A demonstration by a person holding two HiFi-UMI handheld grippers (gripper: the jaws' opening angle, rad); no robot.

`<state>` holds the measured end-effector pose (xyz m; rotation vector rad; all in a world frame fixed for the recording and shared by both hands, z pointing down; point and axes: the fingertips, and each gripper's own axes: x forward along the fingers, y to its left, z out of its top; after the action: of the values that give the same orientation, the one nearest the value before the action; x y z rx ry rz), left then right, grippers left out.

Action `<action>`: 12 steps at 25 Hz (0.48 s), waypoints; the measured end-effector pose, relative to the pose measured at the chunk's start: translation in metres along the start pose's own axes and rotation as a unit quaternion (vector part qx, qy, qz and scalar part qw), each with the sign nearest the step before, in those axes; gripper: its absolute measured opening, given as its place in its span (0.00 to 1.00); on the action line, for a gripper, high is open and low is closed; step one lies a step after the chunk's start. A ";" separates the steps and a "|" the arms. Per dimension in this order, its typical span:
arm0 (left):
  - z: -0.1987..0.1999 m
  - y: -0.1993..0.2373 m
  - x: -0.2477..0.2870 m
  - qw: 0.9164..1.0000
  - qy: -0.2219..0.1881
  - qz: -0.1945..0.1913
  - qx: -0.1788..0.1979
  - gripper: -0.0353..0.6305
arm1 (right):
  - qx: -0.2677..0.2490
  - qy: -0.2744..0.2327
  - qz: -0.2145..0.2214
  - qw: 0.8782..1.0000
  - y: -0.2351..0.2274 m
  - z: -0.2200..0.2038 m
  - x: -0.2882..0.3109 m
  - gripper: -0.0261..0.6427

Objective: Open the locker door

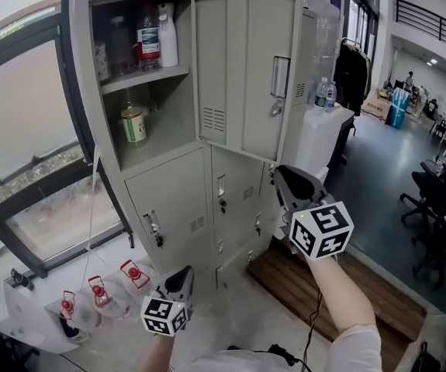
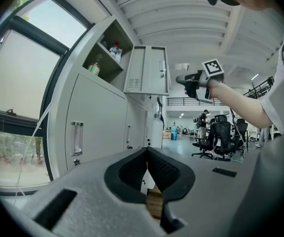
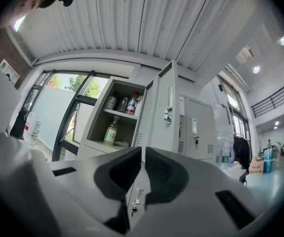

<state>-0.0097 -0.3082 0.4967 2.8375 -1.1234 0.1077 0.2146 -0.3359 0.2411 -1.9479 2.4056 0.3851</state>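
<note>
Left claw (image 1: 181,277) low, jaws together, empty. Right claw (image 1: 288,183) jaws together, empty, below and apart from locker door (image 1: 242,72). Door stands swung wide. Opening step looks done; next move: keep clear, nothing to grasp.

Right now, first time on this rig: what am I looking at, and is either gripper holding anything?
No robot arm here: a person holds a two-jaw gripper in each hand. The head view looks down from the person's head: the left gripper sits low, the right gripper higher, before the grey locker. The other two pictures come from cameras riding on each gripper. The upper door stands open, with bottles on the shelves. Both grippers' jaws are together, holding nothing.
</note>
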 end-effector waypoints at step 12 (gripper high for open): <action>0.007 0.025 -0.031 0.998 -0.033 0.062 -0.004 0.06 | 0.070 0.013 0.018 0.997 0.095 -0.125 -0.010 0.06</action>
<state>-0.0493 -0.3057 0.4878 2.7831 -1.3090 0.0188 0.1417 -0.3341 0.3810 -1.8650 2.4145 0.1872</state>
